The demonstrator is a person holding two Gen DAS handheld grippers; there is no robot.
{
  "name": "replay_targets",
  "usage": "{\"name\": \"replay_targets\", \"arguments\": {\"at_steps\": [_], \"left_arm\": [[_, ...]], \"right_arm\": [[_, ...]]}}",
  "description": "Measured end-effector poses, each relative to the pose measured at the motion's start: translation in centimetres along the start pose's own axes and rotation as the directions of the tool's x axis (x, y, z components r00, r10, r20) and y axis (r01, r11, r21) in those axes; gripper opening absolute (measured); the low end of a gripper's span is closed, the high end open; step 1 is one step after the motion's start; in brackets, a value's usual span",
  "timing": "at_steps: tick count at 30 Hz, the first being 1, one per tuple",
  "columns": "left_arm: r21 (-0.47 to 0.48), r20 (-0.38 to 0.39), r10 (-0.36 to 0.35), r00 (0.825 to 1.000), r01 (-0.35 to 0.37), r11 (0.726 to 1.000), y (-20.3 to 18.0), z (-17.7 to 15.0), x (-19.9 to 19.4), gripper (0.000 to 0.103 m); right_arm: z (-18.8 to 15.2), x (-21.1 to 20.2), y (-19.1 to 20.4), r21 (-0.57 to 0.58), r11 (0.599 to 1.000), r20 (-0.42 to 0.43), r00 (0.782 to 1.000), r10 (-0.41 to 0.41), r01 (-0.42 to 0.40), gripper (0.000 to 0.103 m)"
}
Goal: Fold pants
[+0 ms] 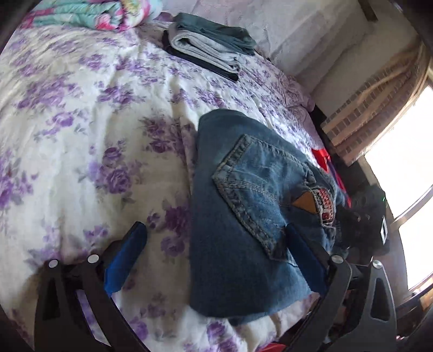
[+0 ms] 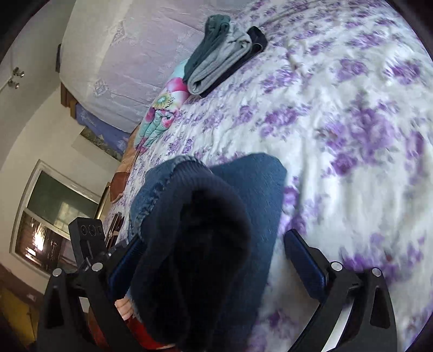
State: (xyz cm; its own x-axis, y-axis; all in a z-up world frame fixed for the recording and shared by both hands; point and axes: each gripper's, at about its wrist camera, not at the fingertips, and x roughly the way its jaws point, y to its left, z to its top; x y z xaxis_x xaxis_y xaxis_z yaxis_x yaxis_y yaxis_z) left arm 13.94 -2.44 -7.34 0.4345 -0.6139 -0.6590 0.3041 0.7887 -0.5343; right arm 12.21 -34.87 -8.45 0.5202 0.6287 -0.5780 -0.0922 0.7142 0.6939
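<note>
Blue jeans [image 1: 251, 205] lie folded on the floral bedspread [image 1: 81, 121], back pocket and label facing up. My left gripper [image 1: 216, 243] is open, its blue-padded fingers spread wide, the right finger [image 1: 303, 257] over the jeans' edge, the left finger [image 1: 127, 257] over bare bedspread. In the right wrist view the jeans [image 2: 216, 230] bulge up between the fingers, a dark fold very near the lens. My right gripper [image 2: 216, 257] is open, the jeans between its pads but not pinched. The other gripper's black body [image 1: 365, 216] shows beyond the jeans.
A stack of folded grey, teal and black clothes [image 1: 211, 46] lies far up the bed, also in the right wrist view [image 2: 224, 51]. A colourful rolled quilt [image 1: 94, 13] sits at the bed's end. A curtained window [image 1: 392, 121] lies beyond the bed edge.
</note>
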Motion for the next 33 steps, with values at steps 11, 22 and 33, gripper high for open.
{"name": "replay_targets", "arguments": {"at_steps": [11,22,33], "left_arm": [[0.171,0.114,0.097,0.989,-0.116,0.978,-3.7,-0.8,-0.6,0.068],[0.213,0.219,0.119,0.968,-0.167,0.963,-5.5,5.4,-2.2,0.059],[0.131,0.298,0.174,0.939,-0.221,0.967,-4.3,18.2,-0.4,0.059]], "right_arm": [[-2.1,-0.4,2.8,-0.226,0.968,0.109,0.99,-0.085,0.108,0.074],[4.0,-1.7,8.2,-0.39,0.909,0.184,0.98,-0.078,0.145,0.063],[15.6,2.5,10.4,-0.406,0.902,0.206,0.977,-0.063,0.144,0.063]]}}
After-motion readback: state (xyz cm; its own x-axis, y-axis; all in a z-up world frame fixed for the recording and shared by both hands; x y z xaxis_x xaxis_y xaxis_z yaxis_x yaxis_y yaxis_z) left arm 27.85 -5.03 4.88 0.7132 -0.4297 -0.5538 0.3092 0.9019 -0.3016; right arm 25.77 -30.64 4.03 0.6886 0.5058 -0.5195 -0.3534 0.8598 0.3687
